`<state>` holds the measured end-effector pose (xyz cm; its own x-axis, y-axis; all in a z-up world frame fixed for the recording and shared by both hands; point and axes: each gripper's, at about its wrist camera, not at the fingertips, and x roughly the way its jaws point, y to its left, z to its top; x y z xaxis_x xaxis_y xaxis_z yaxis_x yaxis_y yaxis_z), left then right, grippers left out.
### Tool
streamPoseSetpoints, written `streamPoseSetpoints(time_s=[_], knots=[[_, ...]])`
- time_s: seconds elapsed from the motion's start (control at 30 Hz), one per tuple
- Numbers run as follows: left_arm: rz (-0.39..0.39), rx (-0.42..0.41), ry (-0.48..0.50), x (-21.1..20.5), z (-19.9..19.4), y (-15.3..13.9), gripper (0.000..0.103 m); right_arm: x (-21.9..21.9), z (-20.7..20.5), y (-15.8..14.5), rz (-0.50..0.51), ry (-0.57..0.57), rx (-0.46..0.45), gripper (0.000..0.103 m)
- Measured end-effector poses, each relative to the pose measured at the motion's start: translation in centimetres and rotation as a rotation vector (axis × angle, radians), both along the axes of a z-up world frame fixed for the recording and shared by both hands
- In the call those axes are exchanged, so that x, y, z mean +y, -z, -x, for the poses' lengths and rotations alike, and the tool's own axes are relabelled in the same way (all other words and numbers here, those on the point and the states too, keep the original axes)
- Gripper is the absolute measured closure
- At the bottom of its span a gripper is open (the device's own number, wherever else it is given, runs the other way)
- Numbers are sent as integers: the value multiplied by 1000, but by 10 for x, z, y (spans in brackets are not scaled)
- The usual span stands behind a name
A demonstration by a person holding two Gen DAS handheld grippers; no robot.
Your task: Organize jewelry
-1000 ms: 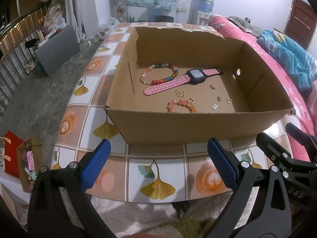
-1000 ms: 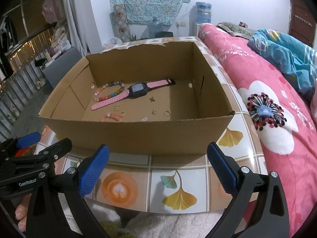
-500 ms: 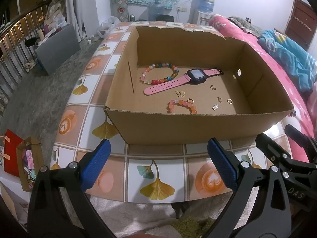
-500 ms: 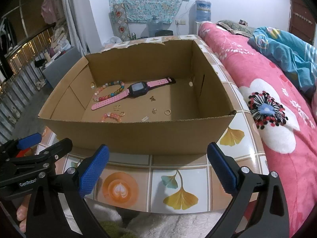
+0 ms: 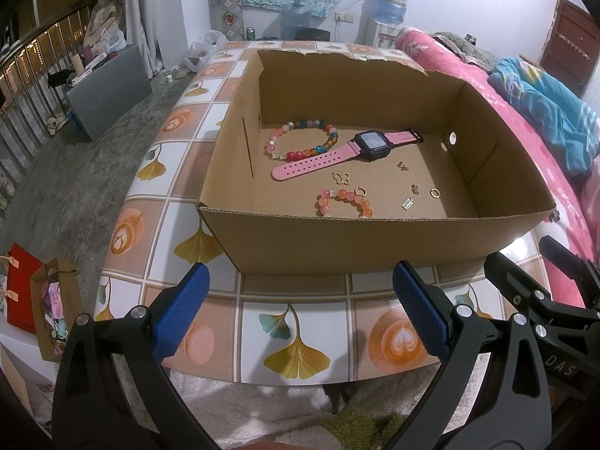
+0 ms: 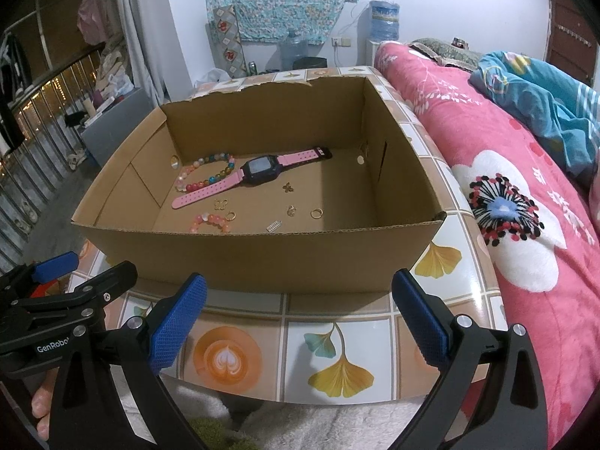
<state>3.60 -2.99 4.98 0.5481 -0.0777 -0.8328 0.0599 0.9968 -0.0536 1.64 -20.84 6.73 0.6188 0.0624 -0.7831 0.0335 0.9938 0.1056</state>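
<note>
Nearest the camera, the left gripper and right gripper hang released and empty, short of the cardboard box on the tiled table. On the box floor, a peach bead bracelet lies nearest; beyond it the pink watch, then a multicoloured bracelet.

We see the left gripper as two black plastic arms with silver screws and blue cross-hatched pads. The right gripper has the same build: black frame, round silver bolts, blue textured pads. White "GenRobot" lettering marks the left unit's black body in the right view; "DAS" shows on the right unit's. Bare fingers show low left, no sleeve visible.
</note>
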Motion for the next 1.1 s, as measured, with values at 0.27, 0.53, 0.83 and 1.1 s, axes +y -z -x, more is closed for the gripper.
streamPoseSetpoints(time_s=[0.27, 0.53, 0.83, 1.1], knots=[[1, 2, 1, 0, 0, 0, 9, 0, 0, 0, 1, -1, 0, 7], [3, 3, -1, 0, 0, 1, 9, 0, 0, 0, 1, -1, 1, 7], [2, 3, 0, 2, -1, 0, 9, 1, 0, 0, 1, 0, 2, 7], [8, -1, -3, 0, 2, 2, 9, -1, 1, -1, 0, 8, 1, 7]])
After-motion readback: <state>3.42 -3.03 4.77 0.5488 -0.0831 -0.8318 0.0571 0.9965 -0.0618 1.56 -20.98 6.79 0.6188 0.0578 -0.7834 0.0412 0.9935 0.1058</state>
